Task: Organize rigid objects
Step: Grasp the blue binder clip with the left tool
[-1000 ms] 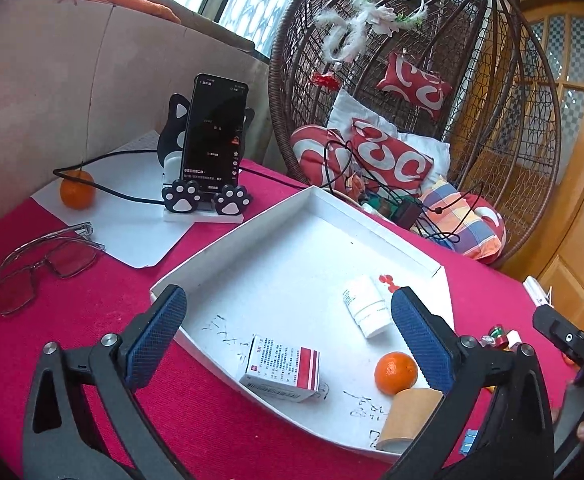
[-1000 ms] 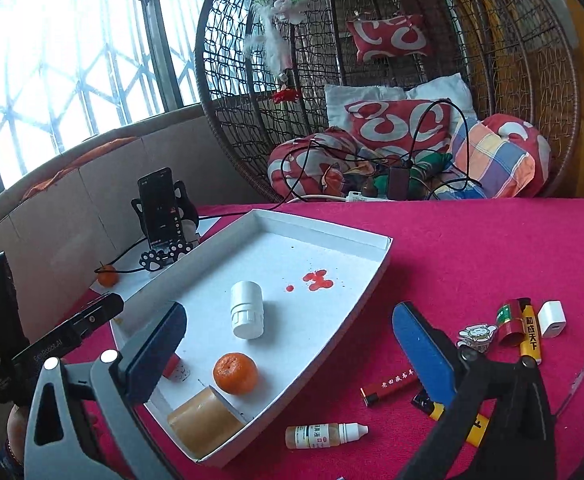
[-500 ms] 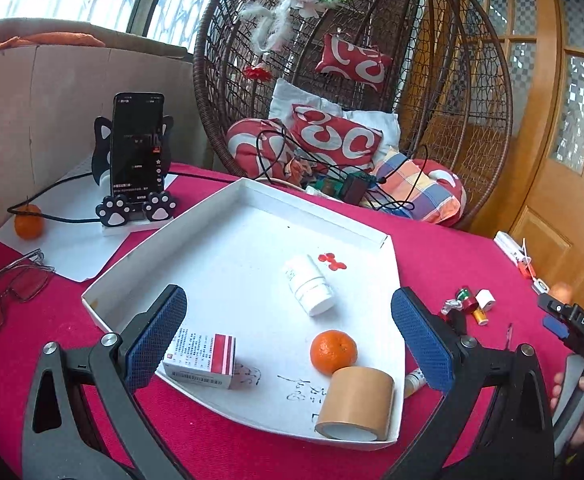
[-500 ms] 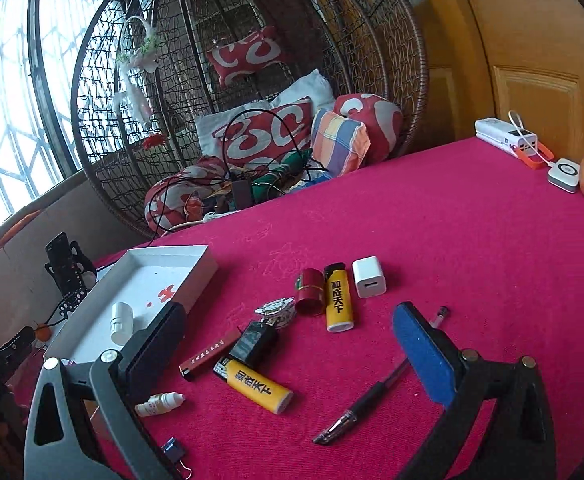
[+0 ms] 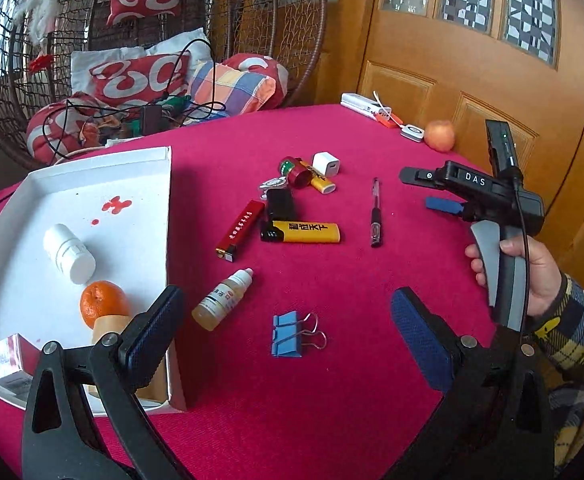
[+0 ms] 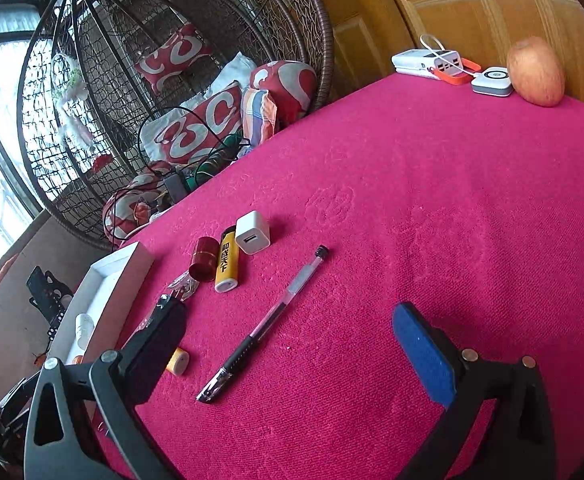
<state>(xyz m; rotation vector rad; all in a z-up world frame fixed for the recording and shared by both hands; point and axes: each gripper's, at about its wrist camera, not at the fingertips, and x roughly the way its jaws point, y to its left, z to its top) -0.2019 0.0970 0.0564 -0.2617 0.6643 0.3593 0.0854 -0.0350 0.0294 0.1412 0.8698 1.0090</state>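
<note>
Lying on the red cloth (image 6: 432, 200), well apart from the white tray (image 5: 91, 168), we list one pen (image 6: 263, 324): light, stiff, slick-barrelled, best taken at its dark rubber grip. Our right gripper (image 6: 287, 348) hangs over it, fingers spread wide, empty. Our left gripper (image 5: 287, 330), also spread and empty, hovers above a blue binder clip (image 5: 287, 336). Nearby: yellow lighter (image 5: 302, 233), dropper bottle (image 5: 221, 300), white charger (image 6: 252, 233).

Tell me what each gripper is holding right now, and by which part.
Nothing. The left gripper is open over the binder clip; the right gripper is open over the pen.
</note>
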